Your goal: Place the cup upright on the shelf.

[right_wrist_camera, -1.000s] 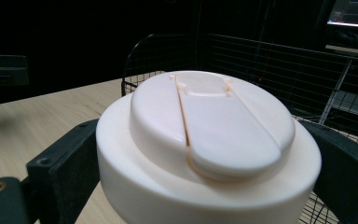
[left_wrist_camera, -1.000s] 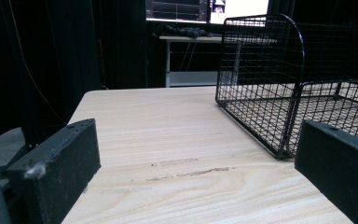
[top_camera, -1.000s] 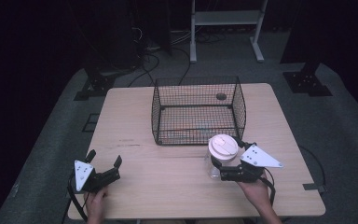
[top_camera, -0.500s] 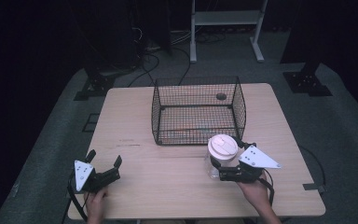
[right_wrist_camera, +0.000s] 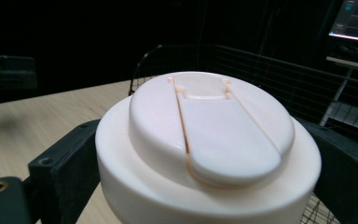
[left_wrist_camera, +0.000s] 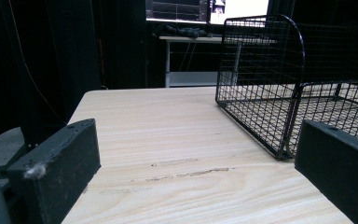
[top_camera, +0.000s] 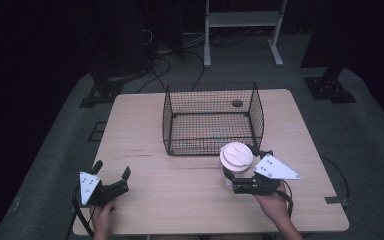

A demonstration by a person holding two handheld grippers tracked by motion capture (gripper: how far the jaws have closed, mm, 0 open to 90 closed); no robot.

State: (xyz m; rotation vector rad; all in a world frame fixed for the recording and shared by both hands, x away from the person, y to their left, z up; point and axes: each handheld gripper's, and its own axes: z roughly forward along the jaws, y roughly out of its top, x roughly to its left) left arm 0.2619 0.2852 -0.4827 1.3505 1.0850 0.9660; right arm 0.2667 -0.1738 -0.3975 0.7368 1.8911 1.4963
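Note:
A clear container with a cream flip-top lid [top_camera: 236,157] [right_wrist_camera: 209,144] stands upright near the front right of the wooden table [top_camera: 145,130], just in front of a black wire basket [top_camera: 211,118]. My right gripper [top_camera: 228,181] is shut on the container, its jaws clamping both sides below the lid. At the front left my left gripper [top_camera: 112,176] rests low over the table, open, with nothing between its jaws. In the left gripper view the basket [left_wrist_camera: 279,88] stands ahead to the right.
A small dark round thing [top_camera: 237,103] lies on the table behind the basket. A white metal stand [top_camera: 240,22] and cables are on the floor beyond the table. Bare table [left_wrist_camera: 168,135] stretches between the left gripper and the basket.

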